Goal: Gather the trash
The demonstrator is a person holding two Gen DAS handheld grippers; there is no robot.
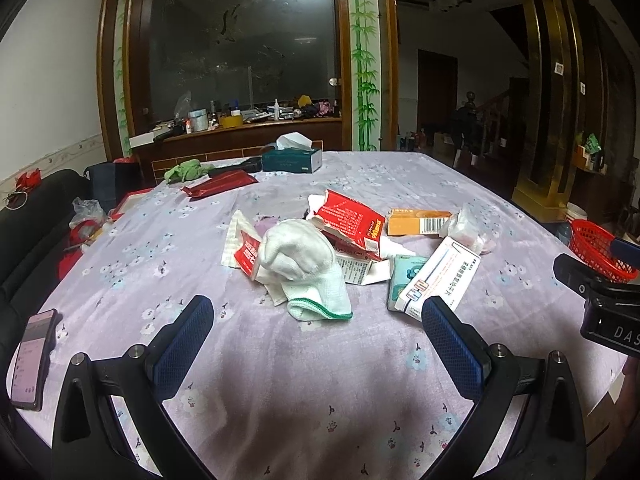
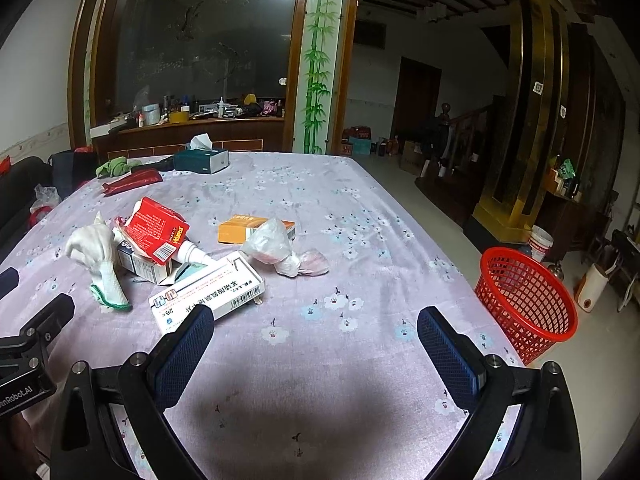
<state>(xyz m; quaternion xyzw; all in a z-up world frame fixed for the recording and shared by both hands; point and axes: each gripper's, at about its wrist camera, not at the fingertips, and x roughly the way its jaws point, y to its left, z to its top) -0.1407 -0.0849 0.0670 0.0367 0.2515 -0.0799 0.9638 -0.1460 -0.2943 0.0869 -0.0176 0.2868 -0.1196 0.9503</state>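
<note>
Right, nothing is gripped yet: the left gripper (image 1: 318,330) is held low over the lilac floral tablecloth (image 1: 320,400) with its jaws spread wide and empty, and the right gripper (image 2: 316,334) is held the same way, jaws apart, nothing between the blue pads (image 2: 450,354). Both are aimed at the litter, which is heaped mid-table. A white glove with a green cuff (image 1: 304,264) is draped over torn red cartons (image 1: 352,222), and a white medicine box (image 2: 208,294) is seen lying just beyond the right gripper's left fingertip. An orange box (image 2: 240,230) and a crumpled clear plastic bag (image 2: 280,252) are set a little apart, further back.

Off the table's right edge, a red mesh basket (image 2: 528,300) is parked on the floor, presumably as the bin, so it is probably kept on the right gripper's side for short drops. A tissue box (image 1: 292,159) and a phone (image 1: 34,356) are left at the table's edges, likely not trash. The medicine box is judged the easiest first pick.
</note>
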